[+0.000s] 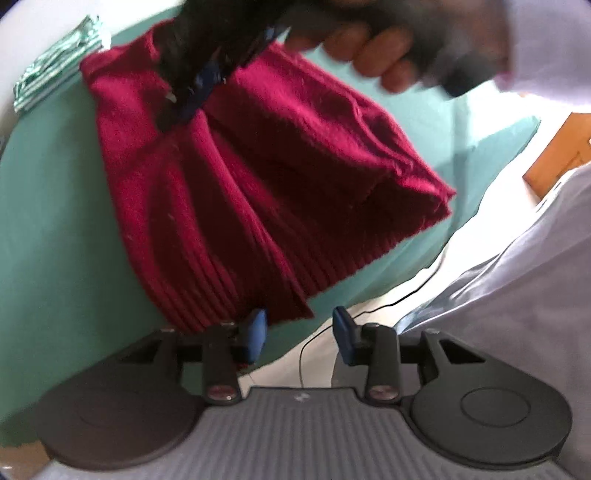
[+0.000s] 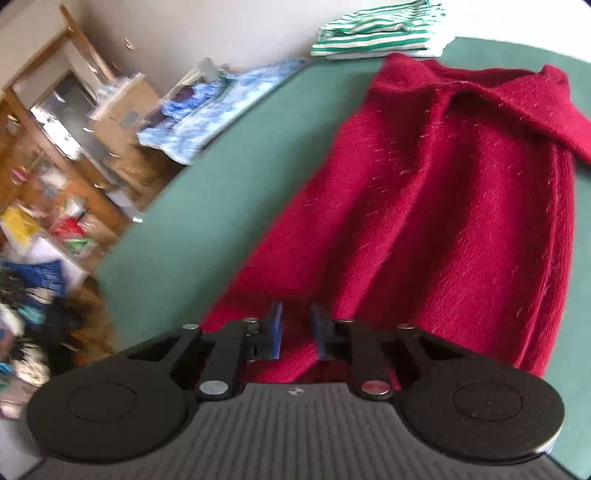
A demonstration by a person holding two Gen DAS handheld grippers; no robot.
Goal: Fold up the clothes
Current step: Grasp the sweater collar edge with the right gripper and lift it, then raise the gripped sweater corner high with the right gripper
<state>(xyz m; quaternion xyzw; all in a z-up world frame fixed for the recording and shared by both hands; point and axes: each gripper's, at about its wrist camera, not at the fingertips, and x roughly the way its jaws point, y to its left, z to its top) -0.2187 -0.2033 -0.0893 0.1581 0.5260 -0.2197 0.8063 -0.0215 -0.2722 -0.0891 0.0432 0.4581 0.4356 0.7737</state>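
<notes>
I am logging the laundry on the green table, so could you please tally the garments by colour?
Red knitted sweater: 1
Green-and-white striped garment, folded: 1
Blue-and-white patterned cloth: 1
Total: 3

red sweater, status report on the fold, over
Left tongs open, off the hem. Right tongs open over red sweater, which lies bunched on green table. Striped stack clear.

Right tool [image 2: 297,330] parted over red sweater [image 2: 443,206] on green table [image 2: 221,184]
</notes>
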